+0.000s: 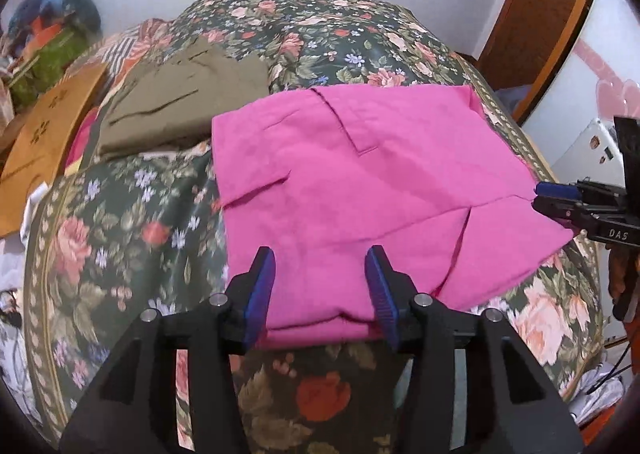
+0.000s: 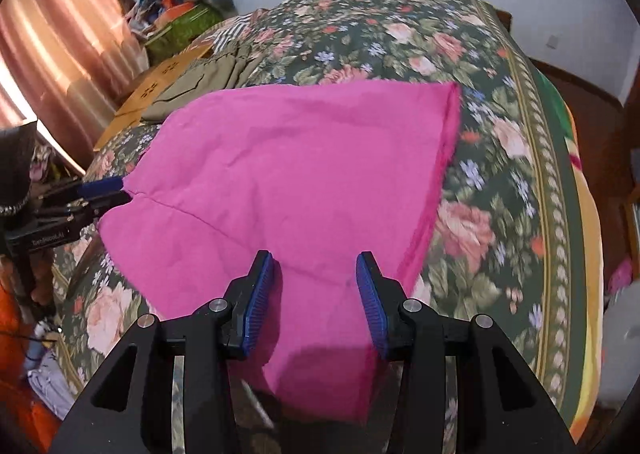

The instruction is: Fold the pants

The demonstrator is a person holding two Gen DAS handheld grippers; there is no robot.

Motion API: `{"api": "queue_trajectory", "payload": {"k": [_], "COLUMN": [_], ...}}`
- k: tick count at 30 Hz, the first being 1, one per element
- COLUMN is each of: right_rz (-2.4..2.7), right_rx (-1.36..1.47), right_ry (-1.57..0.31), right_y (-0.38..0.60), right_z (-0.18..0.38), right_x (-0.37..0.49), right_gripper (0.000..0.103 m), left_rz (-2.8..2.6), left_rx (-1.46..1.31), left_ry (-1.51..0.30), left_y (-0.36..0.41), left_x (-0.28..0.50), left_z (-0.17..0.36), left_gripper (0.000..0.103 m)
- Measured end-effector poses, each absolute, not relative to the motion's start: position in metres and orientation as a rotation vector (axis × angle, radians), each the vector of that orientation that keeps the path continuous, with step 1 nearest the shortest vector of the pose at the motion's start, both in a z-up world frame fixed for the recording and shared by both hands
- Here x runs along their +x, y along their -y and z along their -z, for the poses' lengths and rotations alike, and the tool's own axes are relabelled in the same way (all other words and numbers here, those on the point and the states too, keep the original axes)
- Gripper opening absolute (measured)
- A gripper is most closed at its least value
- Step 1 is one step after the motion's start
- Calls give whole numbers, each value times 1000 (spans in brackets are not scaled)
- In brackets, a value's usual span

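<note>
Covering my bed, the floral bedspread (image 1: 120, 238) carries the folded pink pants (image 1: 360, 182), with olive trousers (image 1: 180, 102) beyond them. My left gripper (image 1: 320, 286) and right gripper (image 2: 316, 286) hover over the pants' near edge, jaws apart, gripping nothing.

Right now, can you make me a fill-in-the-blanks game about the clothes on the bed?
1. The pants lying between the two grippers are ____ in colour.
2. The bedspread under them has a pattern of ____.
3. The jaws of the left gripper and the right gripper both stand ____, with nothing pinched between them.
4. The second folded garment, farther back on the bed, is ____ in colour.

Missing words: pink; flowers; open; olive brown
</note>
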State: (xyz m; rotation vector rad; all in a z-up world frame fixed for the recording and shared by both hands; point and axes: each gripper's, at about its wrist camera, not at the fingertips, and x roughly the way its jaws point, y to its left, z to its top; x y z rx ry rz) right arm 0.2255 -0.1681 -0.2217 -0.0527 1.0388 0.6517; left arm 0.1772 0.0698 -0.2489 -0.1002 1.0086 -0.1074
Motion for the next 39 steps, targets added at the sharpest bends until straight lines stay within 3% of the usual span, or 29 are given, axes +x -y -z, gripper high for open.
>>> {"api": "queue_trajectory", "payload": {"k": [11,15,28,32,34,39], "right_rz": [-601,-580,-629,-630,-638,-647], "right_rx": [-54,-76,-109,-127,-123,-128], "right_ry": [-1027,-997,-841,-847,-863,-949], "right_y": [184,189,158,145,143,139], "right_z": [216,205,170,180,186,209], "right_x": [202,198,190,187,187,192], "right_gripper": [40,40,43,43,43,43], "left_rz": [24,2,148,150,167,157], "left_rx": [-156,-266,-599,-603,-644,-714], "left_ry": [-998,-1004,-1117,-1100,-1084,-1064], "left_y": [-88,-105,-100,-91,-91,-97], "left_x": [154,141,132,135,136,142], "left_z": [232,223,255,257,257,260], "left_gripper": [55,70,71,81,92,92]}}
